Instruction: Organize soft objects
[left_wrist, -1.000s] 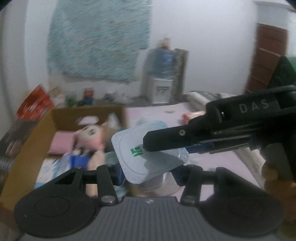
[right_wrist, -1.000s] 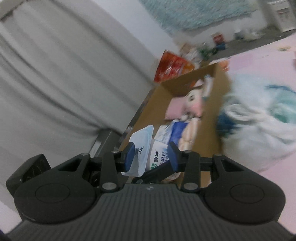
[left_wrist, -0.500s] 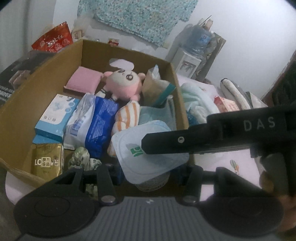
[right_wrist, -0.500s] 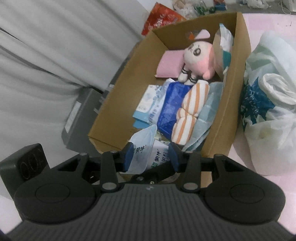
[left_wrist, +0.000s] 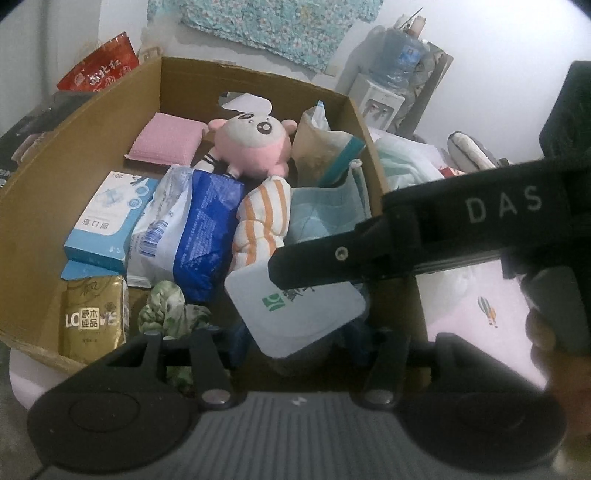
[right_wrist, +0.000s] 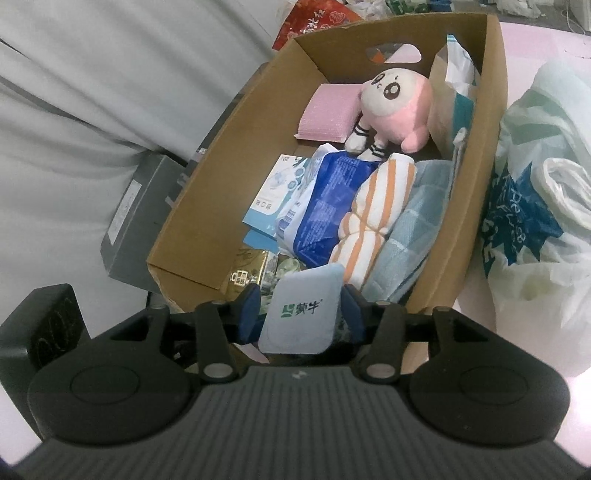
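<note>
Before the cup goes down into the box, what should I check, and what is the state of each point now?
1. Right gripper holds the cup: ok, pads touch both sides of the lid.
2. Left gripper grip on the cup: cannot tell, its pads are partly hidden.
3. Cup above the box: ok, it seems to hang over the near end.
4. Free spot below: not ok, the green cloth and striped towel fill that end.
5. Lid sealed: cannot tell.
</note>
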